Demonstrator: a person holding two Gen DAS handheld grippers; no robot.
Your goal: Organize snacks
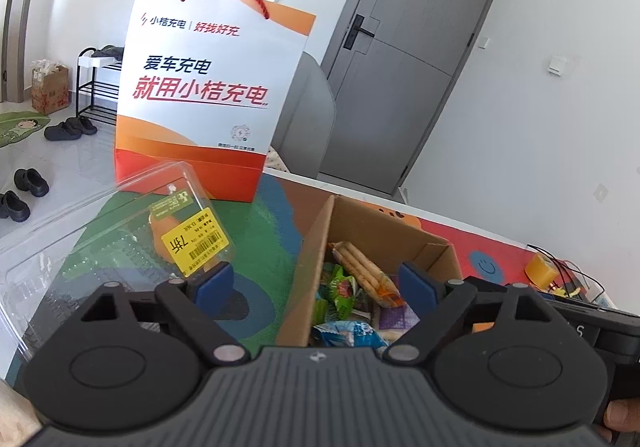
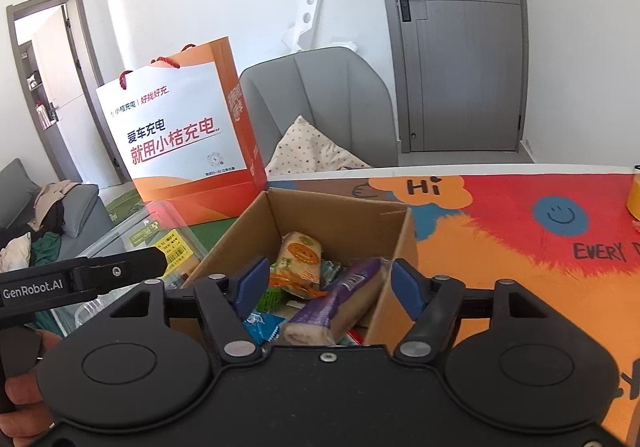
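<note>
An open cardboard box (image 1: 316, 247) (image 2: 340, 215) on the table holds several wrapped snacks: an orange biscuit pack (image 2: 300, 257), a purple-wrapped roll (image 2: 340, 299), a pack of stick biscuits (image 1: 364, 267) and green and blue packets. A clear plastic clamshell container (image 1: 100, 239) (image 2: 160, 243) with a yellow price sticker stands left of the box. My left gripper (image 1: 316, 283) is open over the box's left wall. My right gripper (image 2: 324, 283) is open above the box's snacks, holding nothing.
An orange and white paper gift bag (image 1: 200, 87) (image 2: 184, 131) stands behind the container. The table has a colourful mat (image 2: 520, 227). A yellow tape roll (image 1: 540, 269) and cables lie at the right. A grey chair (image 2: 320, 103) stands beyond the table.
</note>
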